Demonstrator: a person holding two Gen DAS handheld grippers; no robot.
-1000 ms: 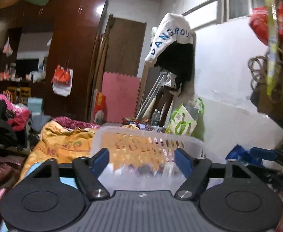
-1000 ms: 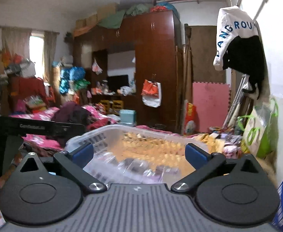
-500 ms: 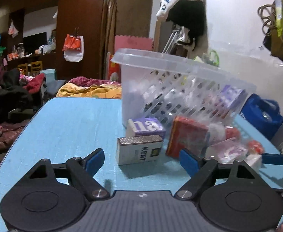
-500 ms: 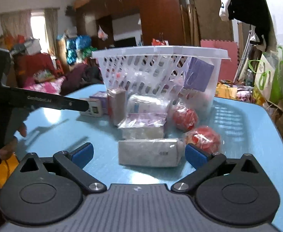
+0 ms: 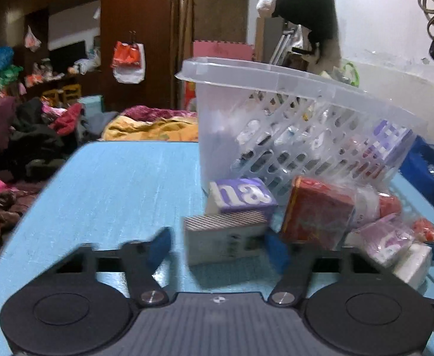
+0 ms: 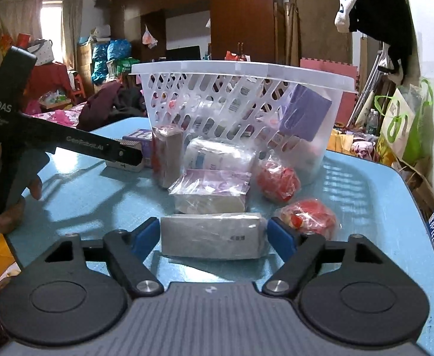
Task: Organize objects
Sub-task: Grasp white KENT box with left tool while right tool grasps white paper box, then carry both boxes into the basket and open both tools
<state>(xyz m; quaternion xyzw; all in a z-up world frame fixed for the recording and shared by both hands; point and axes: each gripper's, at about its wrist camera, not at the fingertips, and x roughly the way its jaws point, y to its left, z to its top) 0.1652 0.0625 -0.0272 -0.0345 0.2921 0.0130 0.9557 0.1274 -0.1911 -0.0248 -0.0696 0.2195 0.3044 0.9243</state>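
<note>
Fingers of the left gripper (image 5: 220,244) stand open around the striped carton (image 5: 226,238), lower centre; right gripper (image 6: 214,235) fingers bracket the wrapped white pack (image 6: 211,238), open, gripping nothing. Risk: closing skewed may push either box into the clutter beside the basket (image 6: 237,101). Both grippers have advanced closer than half a second ago.
</note>
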